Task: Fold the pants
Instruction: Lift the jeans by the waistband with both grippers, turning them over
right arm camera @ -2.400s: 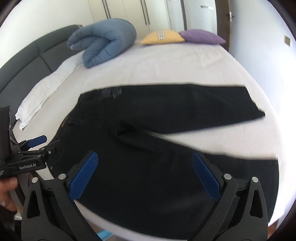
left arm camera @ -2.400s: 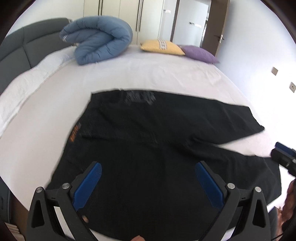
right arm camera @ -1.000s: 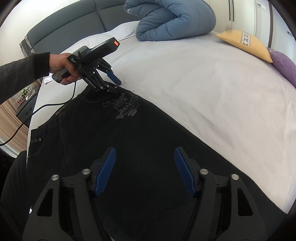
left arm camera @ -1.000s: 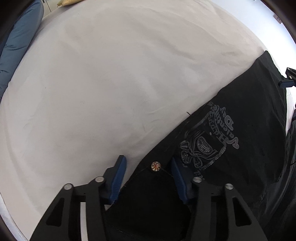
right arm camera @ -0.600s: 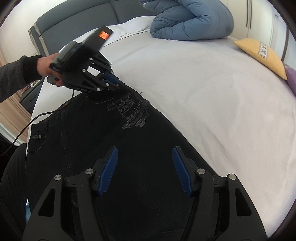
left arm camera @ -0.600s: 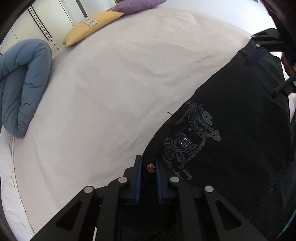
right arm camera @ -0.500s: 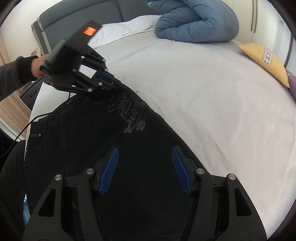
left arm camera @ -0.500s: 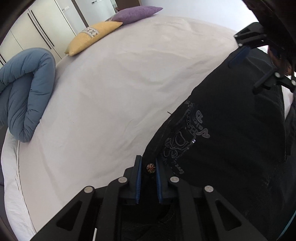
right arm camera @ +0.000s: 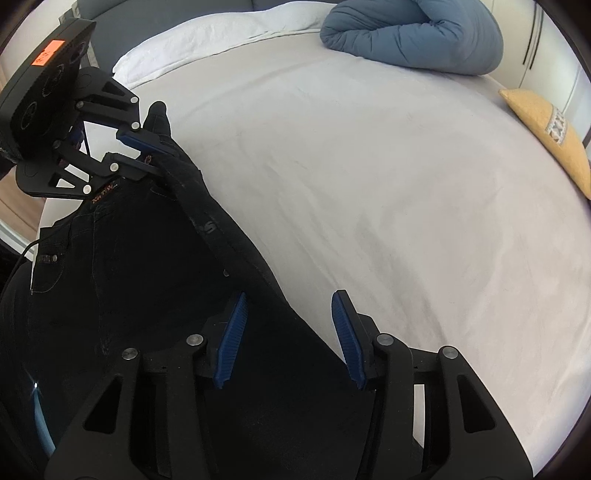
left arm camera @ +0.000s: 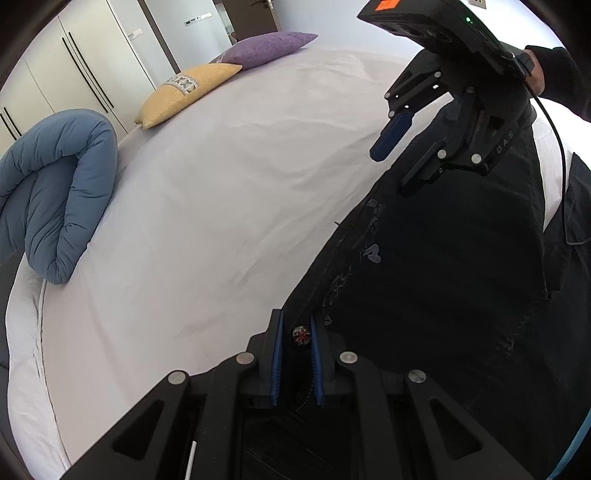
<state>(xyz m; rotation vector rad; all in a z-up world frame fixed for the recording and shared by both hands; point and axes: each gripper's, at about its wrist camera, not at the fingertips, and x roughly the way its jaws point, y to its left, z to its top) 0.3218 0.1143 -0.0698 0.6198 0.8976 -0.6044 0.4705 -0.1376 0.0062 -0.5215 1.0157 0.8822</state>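
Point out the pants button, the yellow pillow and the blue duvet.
pants button point(left arm camera: 301, 335), left wrist view, its patterned face.
yellow pillow point(left arm camera: 192, 90), left wrist view, middle of its top.
blue duvet point(right arm camera: 417, 33), right wrist view, its rolled bulk.

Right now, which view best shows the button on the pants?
The left wrist view. There the button sits between the pads of the left claw, shut on the pants at the waistband. In the right wrist view that claw hides the spot, so the button cannot be seen.
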